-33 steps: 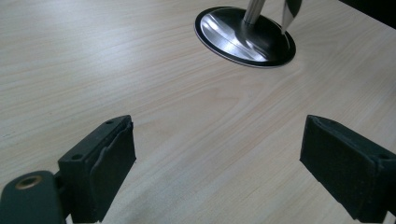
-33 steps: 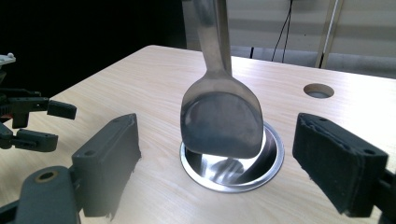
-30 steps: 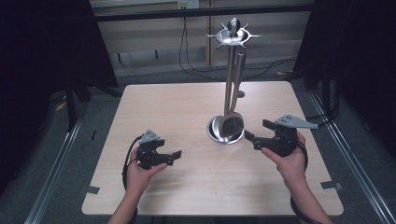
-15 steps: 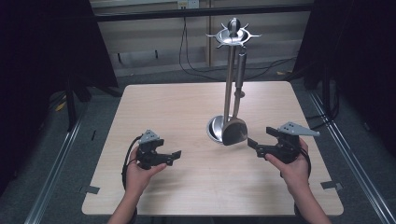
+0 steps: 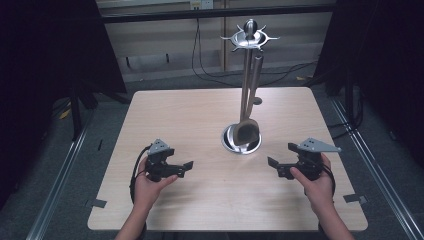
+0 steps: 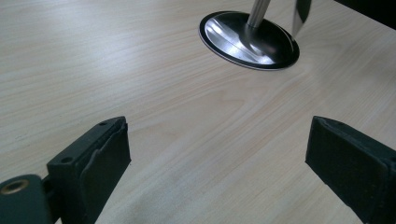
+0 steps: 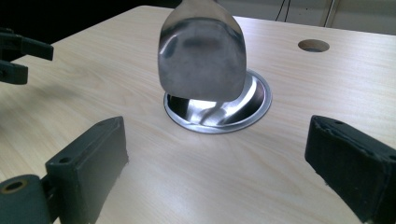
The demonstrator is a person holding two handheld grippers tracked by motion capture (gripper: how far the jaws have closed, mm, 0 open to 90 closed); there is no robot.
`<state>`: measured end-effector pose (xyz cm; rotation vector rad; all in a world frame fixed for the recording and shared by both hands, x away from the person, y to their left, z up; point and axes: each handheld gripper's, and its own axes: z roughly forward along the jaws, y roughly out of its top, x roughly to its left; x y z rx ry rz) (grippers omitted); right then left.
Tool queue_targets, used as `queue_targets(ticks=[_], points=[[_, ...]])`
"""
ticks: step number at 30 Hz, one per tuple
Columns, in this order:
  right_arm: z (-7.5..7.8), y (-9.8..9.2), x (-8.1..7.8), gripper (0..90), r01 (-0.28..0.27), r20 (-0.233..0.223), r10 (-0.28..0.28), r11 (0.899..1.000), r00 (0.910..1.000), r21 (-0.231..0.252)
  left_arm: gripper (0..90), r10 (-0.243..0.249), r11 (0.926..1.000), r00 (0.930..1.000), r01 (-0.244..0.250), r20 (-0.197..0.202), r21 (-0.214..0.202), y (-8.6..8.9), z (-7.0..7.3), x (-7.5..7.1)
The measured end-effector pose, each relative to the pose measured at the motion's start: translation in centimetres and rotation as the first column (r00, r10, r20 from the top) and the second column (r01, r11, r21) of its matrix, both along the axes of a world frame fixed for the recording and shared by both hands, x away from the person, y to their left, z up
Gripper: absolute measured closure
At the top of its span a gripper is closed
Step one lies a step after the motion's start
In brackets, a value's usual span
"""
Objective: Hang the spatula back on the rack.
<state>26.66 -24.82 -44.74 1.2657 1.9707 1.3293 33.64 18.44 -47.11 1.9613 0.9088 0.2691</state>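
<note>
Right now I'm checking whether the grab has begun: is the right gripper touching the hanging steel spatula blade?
Apart. In the right gripper view, bare table lies between the open right gripper and the spatula blade.

No text, label, brand, number or sign is showing legibly anywhere in these pictures.
</note>
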Motion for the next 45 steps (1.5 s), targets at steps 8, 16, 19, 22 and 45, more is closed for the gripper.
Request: queue_targets(ticks=[8,16,19,22,45], points=[[-1.0,-1.0,-0.8,4.4,-0.007,-0.031,0.006,0.999,0.9995,-0.036,5.7,-0.001,1.0,1.0,0.001,-0.002,0.006,-0.2,-0.1,-0.1],[-1.9,-1.9,-1.5,4.4,-0.01,-0.045,0.008,0.998,0.999,-0.054,5.5,-0.005,1.0,1.0,0.005,-0.001,0.006,-0.3,-0.2,-0.2],[-2.1,-2.2,-1.6,4.3,-0.014,-0.051,0.011,0.998,0.9986,-0.057,5.5,-0.006,0.9999,1.0,0.006,0.0,0.008,-0.3,-0.2,-0.2],[-2.5,-2.4,-1.6,4.3,-0.018,-0.063,0.014,0.998,0.9979,-0.063,5.5,-0.002,1.0,1.0,0.002,-0.002,0.006,-0.2,-0.3,-0.1],[-3.8,-4.6,-2.4,4.3,-0.001,-0.12,-0.019,0.986,0.9926,-0.166,5.6,-0.003,1.0,0.9999,0.003,-0.013,0.005,0.2,-0.5,0.2]])
